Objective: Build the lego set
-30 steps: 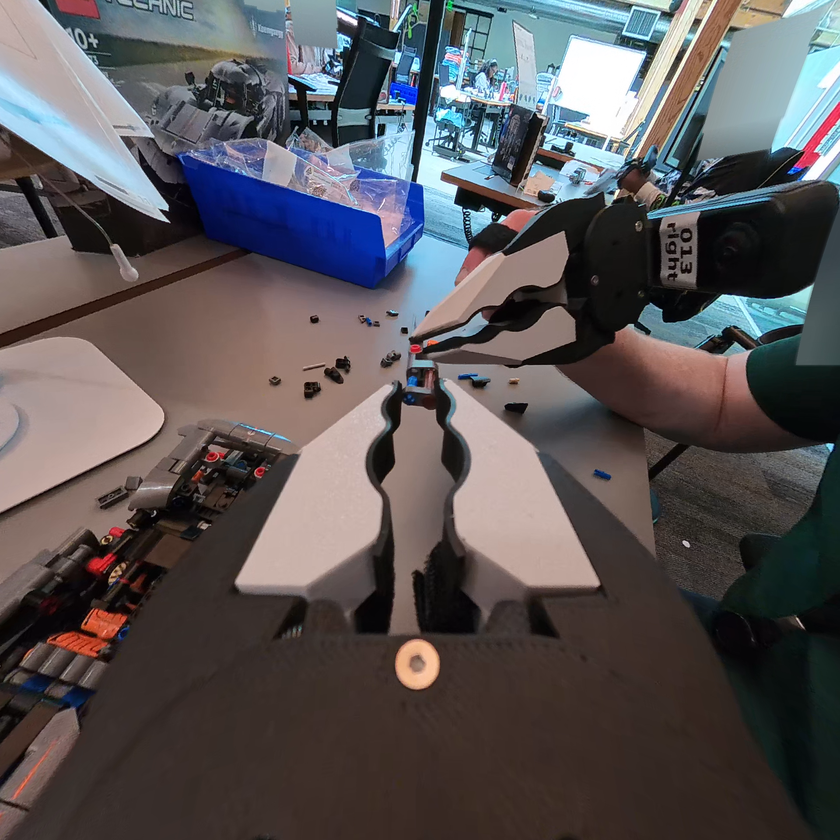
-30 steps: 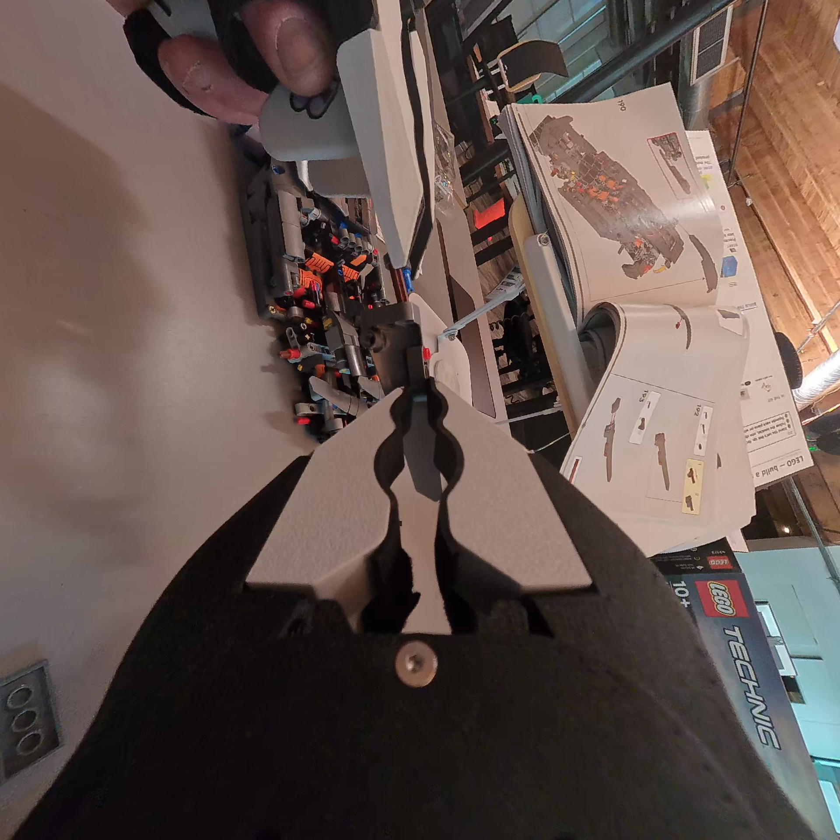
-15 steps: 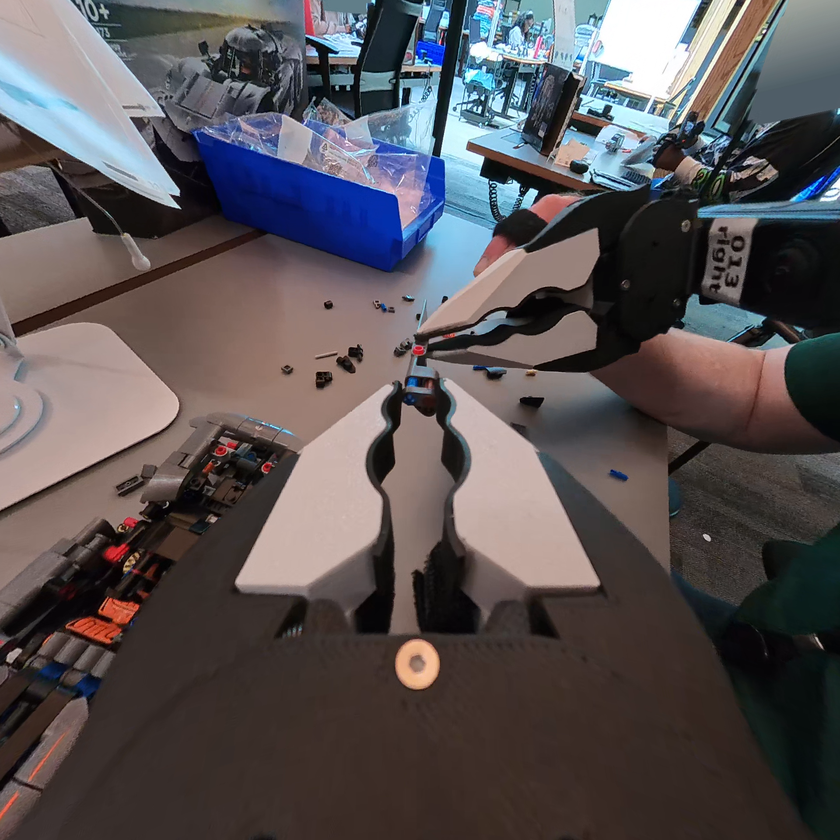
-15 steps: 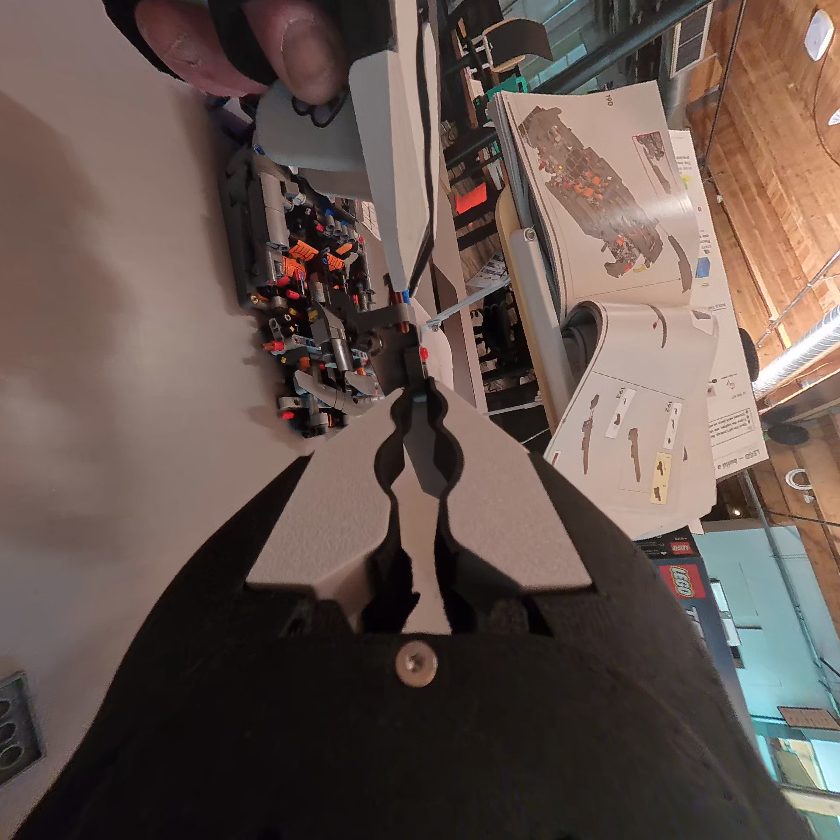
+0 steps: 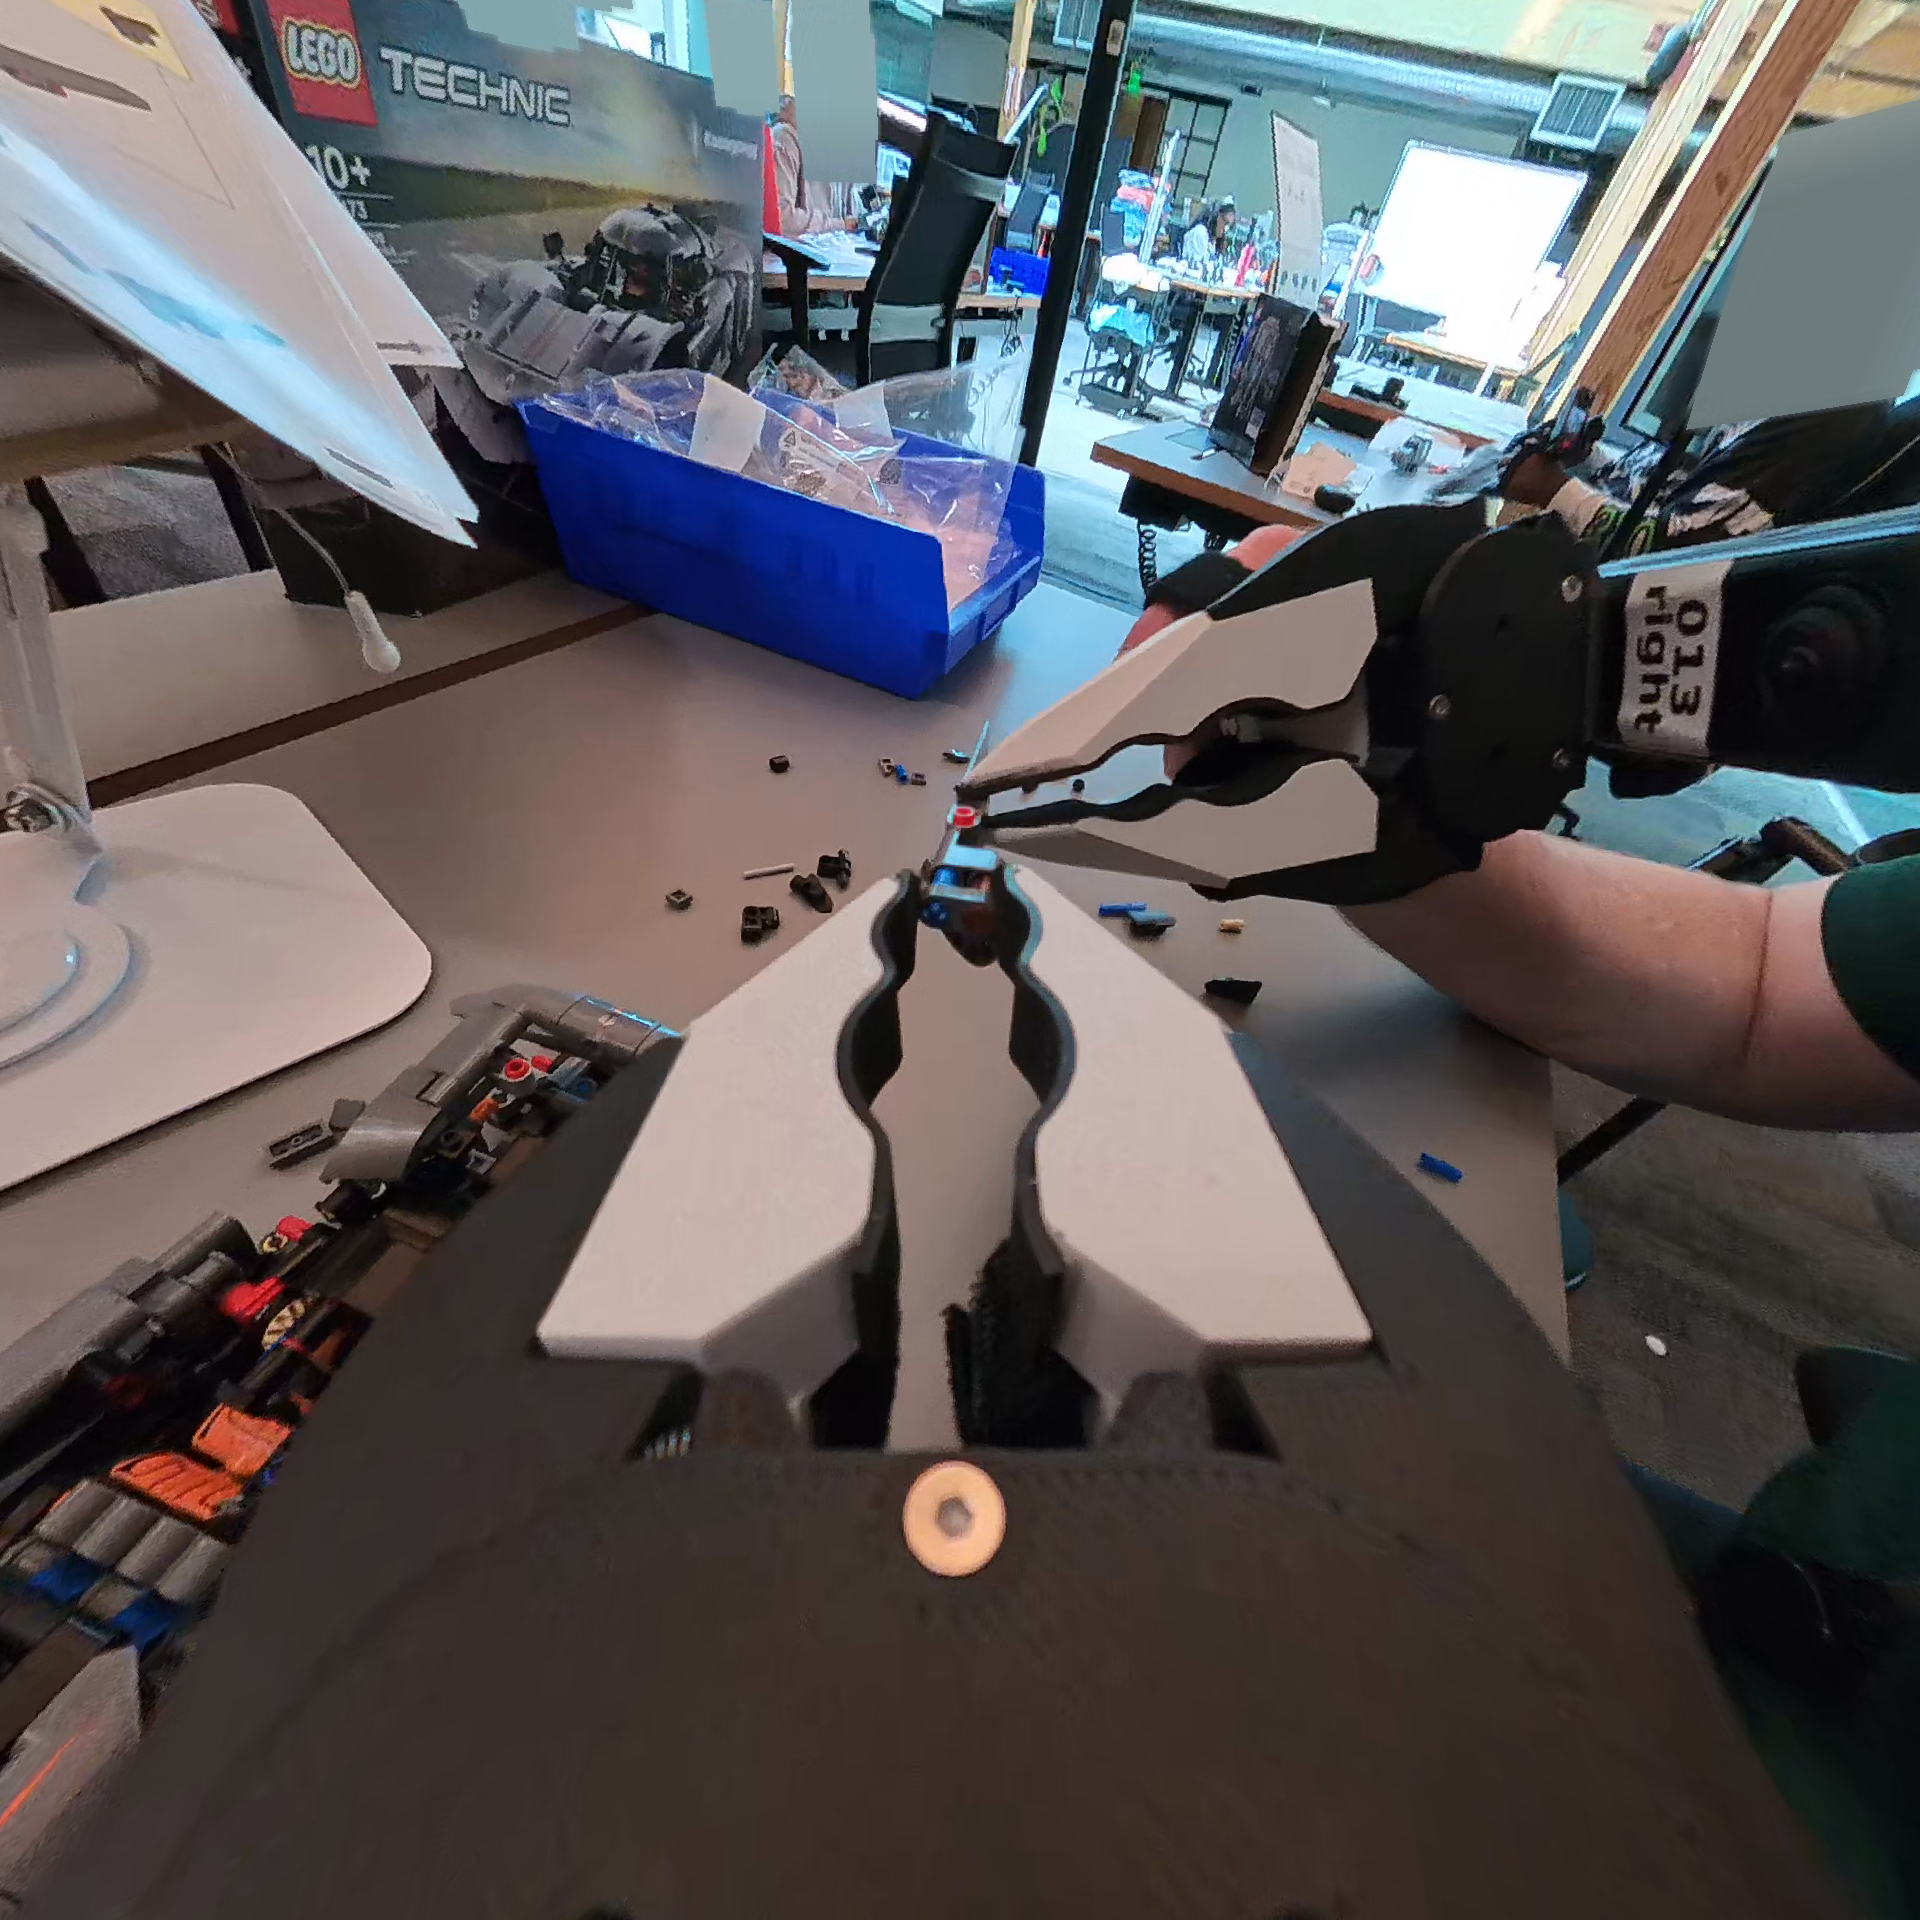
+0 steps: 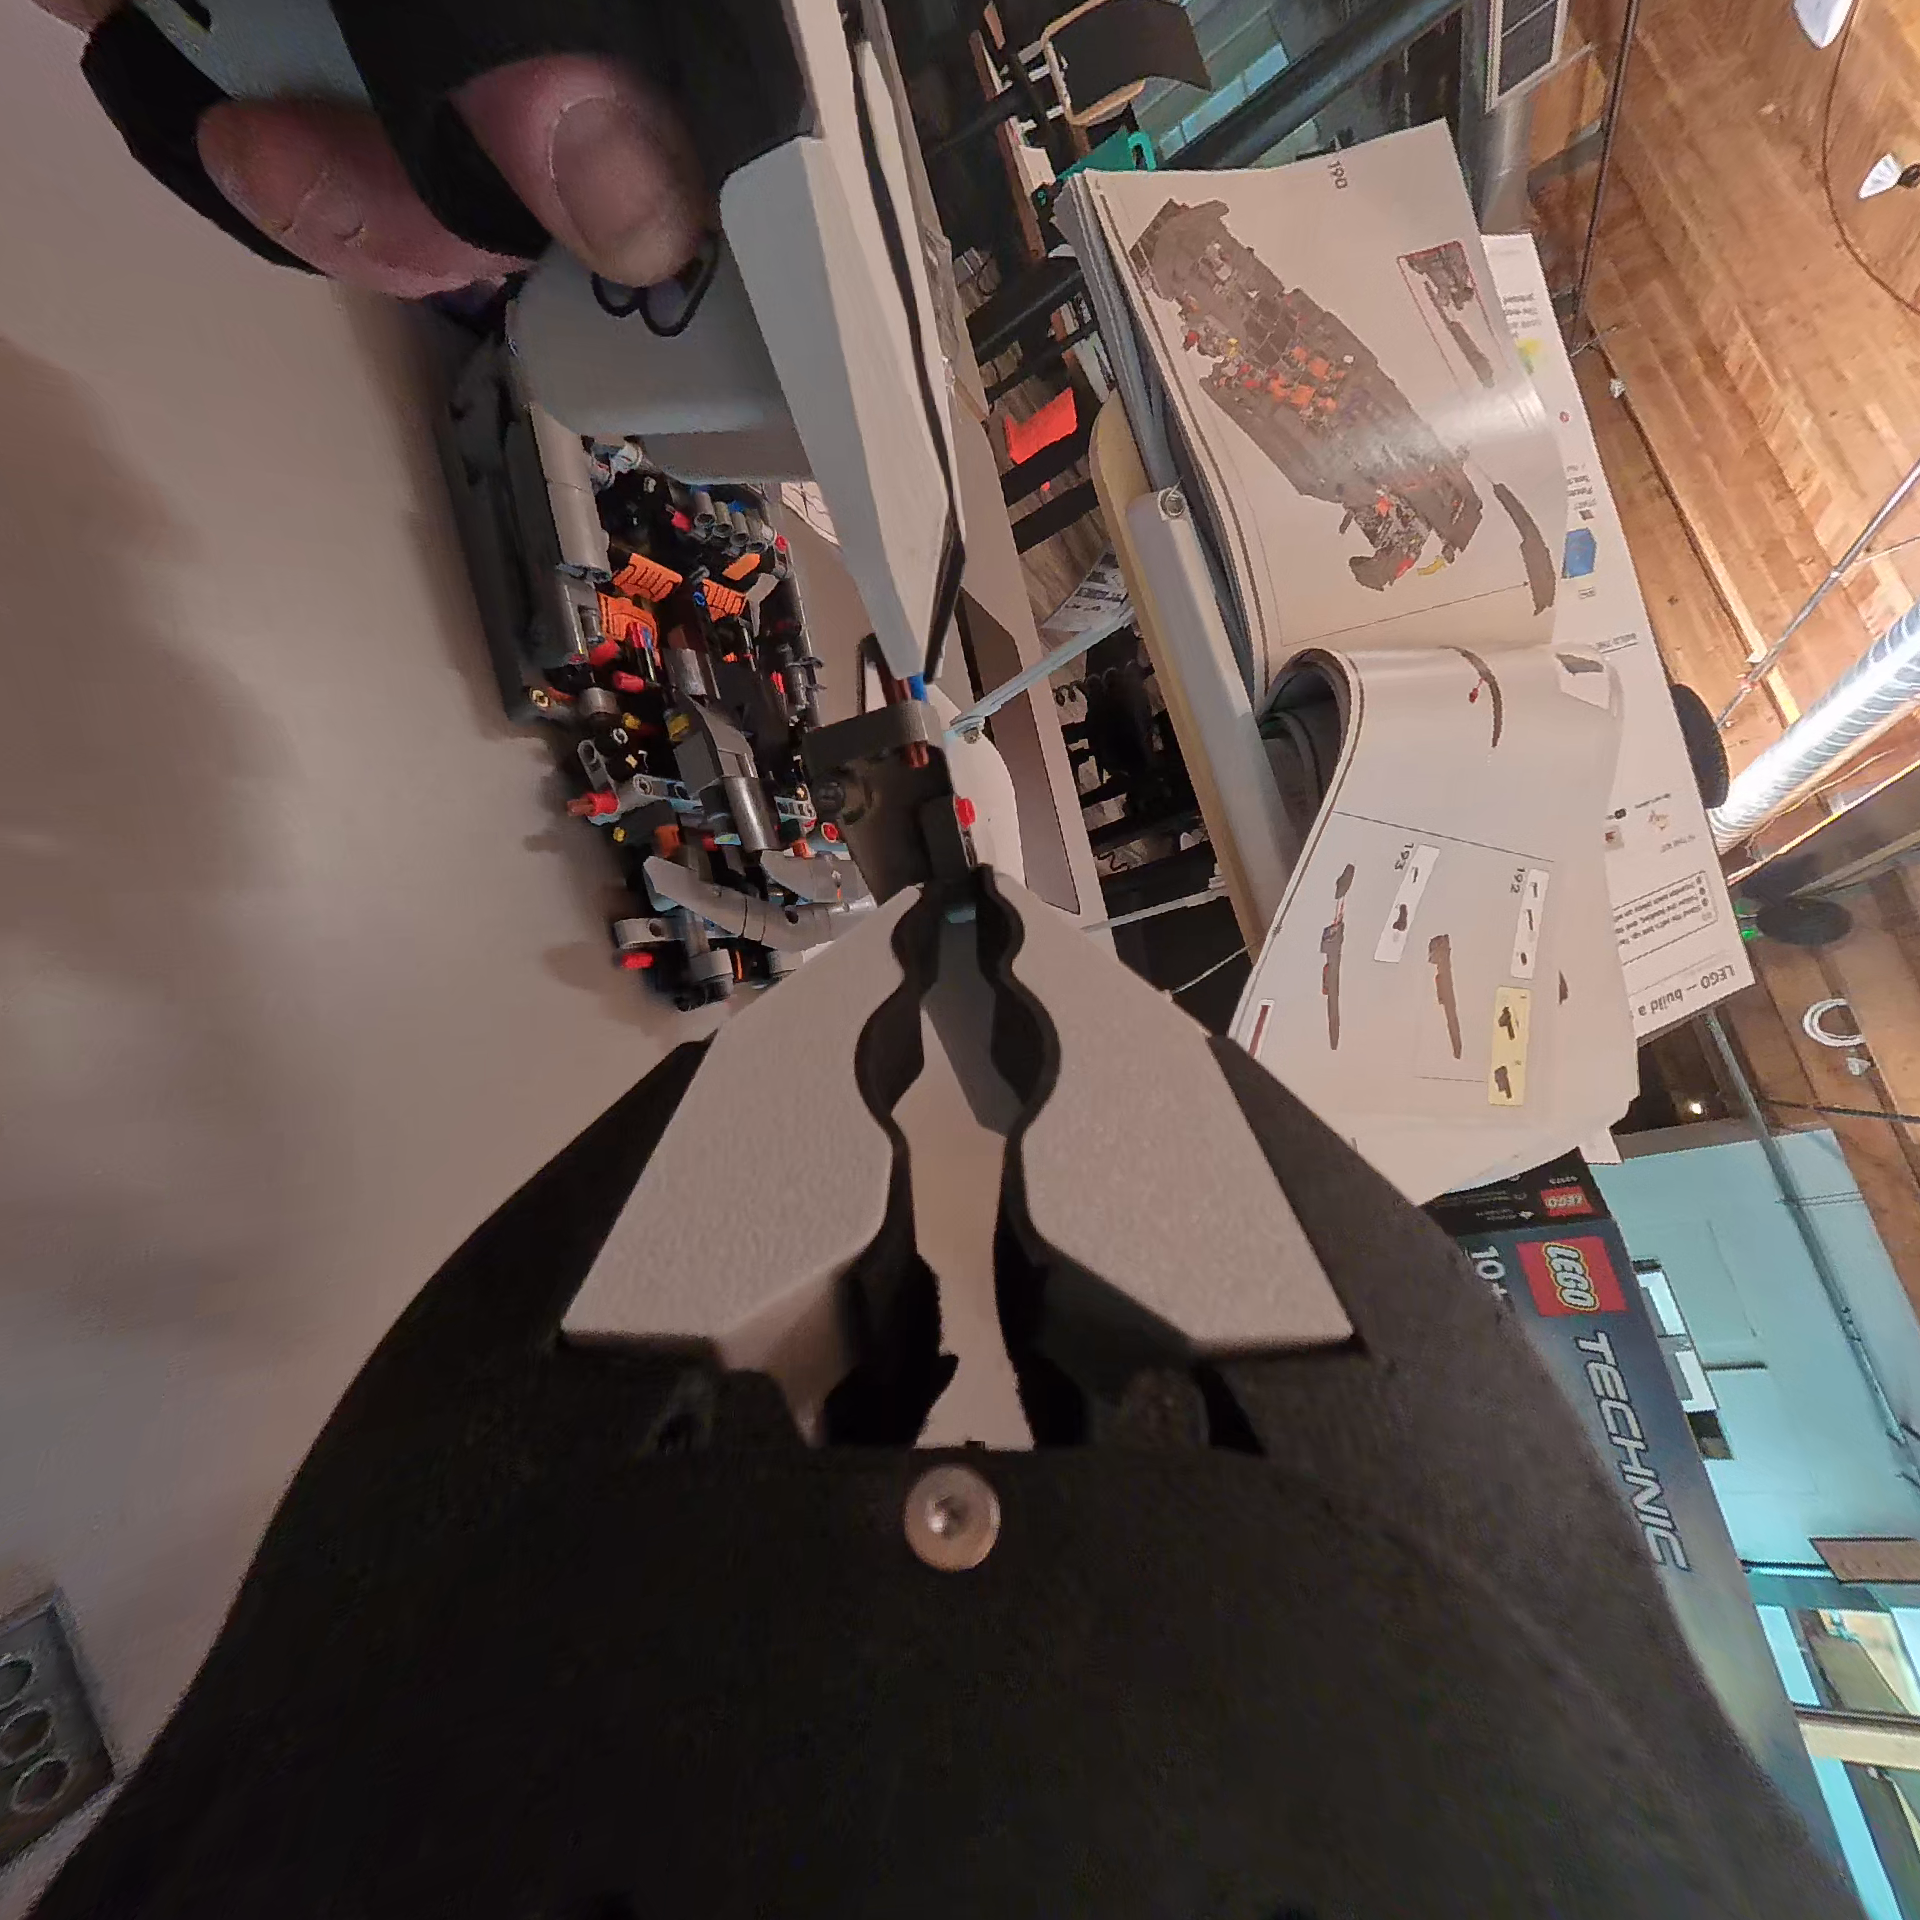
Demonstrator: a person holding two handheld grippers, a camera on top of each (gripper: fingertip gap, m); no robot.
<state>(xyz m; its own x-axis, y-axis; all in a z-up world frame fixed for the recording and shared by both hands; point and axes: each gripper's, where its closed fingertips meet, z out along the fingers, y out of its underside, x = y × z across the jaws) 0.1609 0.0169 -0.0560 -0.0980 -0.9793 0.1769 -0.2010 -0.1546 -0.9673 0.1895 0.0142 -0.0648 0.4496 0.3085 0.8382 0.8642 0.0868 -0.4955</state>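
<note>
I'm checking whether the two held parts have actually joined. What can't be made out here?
- Left wrist view: the small assembly is mostly hidden by the left gripper fingers.
- Right wrist view: the dark piece at the right gripper is too small to show seating.

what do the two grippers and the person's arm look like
Both grippers share one design: a black textured body with a silver screw, and two pale grey wedge-shaped fingers lined with wavy black pads. The left gripper fills its own view. The right gripper carries a white label band on its black handle. The person wears a dark green sleeve and a black fingerless glove.
</note>
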